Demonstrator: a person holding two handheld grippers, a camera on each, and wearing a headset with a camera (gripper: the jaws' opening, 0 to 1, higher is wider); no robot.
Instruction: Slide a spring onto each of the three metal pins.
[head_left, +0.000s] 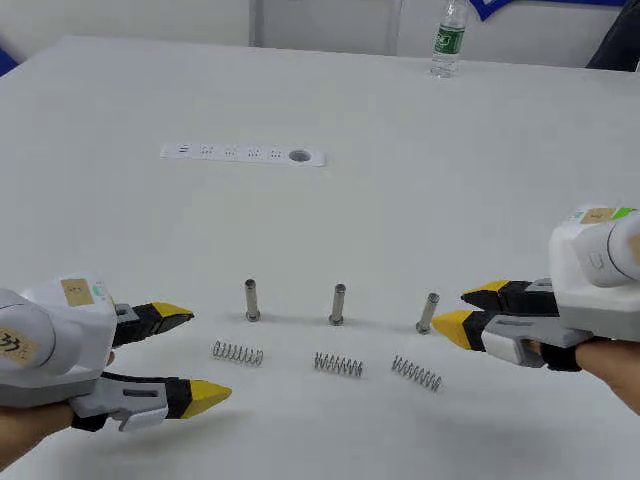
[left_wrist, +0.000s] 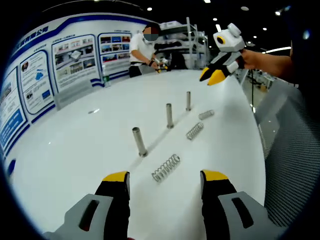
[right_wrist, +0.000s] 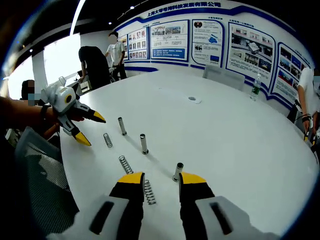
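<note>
Judged springs (head_left: 338, 364), 6 o'clock of pins (head_left: 338, 303), light, squashy, best pinched mid-coil; found left gripper (head_left: 205, 354) wide, right gripper (head_left: 450, 310) narrower, both empty.

Even overhead light is flooding the white table (head_left: 420, 200) in the head view, and the pins (head_left: 337, 304) are casting only faint, soft shadows. In both gripper views ceiling lights (left_wrist: 149, 9) are glaring along the top, and fisheye distortion is bending the table edge.

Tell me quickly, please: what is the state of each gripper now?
Left gripper: open, holding nothing.
Right gripper: open, holding nothing.
</note>
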